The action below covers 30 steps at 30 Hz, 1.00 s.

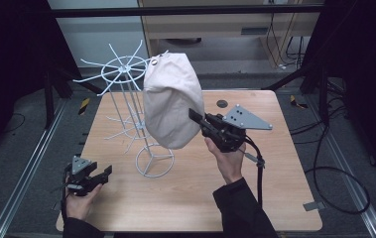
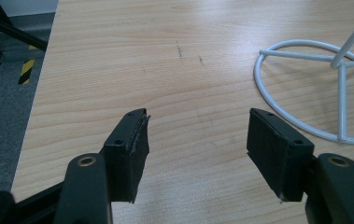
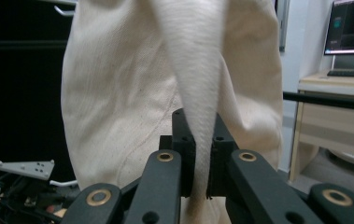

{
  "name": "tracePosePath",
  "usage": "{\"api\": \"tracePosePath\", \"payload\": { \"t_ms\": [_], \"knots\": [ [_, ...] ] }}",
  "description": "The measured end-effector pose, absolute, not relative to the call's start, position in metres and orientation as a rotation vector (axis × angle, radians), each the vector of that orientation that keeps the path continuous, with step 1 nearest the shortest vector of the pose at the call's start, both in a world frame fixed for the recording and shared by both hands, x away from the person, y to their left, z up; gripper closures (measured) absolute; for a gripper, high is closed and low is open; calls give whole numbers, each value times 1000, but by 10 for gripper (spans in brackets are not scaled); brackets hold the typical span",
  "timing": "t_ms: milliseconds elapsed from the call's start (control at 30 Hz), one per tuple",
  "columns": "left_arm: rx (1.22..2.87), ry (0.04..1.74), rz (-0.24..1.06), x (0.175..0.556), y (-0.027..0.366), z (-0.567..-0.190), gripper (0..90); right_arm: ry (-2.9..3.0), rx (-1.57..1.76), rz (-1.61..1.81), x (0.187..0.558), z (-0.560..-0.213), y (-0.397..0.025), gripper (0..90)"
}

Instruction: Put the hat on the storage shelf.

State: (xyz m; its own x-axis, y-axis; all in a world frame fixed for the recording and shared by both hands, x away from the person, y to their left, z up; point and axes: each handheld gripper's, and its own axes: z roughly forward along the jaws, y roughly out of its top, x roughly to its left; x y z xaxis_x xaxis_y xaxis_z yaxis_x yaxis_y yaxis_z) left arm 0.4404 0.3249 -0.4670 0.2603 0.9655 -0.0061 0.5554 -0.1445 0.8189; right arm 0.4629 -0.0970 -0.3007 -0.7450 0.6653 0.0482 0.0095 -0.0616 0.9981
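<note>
A cream cloth bag (image 1: pixel 171 101) hangs by a metal eyelet from a prong of the white wire rack (image 1: pixel 126 84) standing on the wooden table (image 1: pixel 255 163). My right gripper (image 1: pixel 195 117) is shut on a fold of the bag (image 3: pixel 201 93), which runs down between its jaws. My left gripper (image 1: pixel 107 173) rests low at the table's front left, open, with nothing between its jaws. In the left gripper view, that gripper (image 2: pixel 198 140) faces bare wood, with the rack's round base (image 2: pixel 305 88) off to the right.
The rack's ring base (image 1: pixel 154 159) sits at the table's middle. A dark round disc (image 1: pixel 221 103) lies near the far edge. A cable trails from the right gripper over the right side. Metal rails run along the floor at both sides.
</note>
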Motion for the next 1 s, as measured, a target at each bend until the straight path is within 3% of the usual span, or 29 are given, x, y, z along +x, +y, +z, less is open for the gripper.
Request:
{"api": "tracePosePath", "payload": {
  "t_ms": [633, 867, 1000],
  "knots": [
    [1810, 1388, 714, 441, 325, -467, 388, 1819, 746, 1820, 469, -314, -90, 757],
    [1810, 1389, 713, 441, 325, -467, 388, 1801, 777, 1812, 469, -315, -94, 633],
    [1811, 1390, 714, 440, 324, -467, 387, 1776, 803, 1804, 465, -314, -106, 507]
  ]
}}
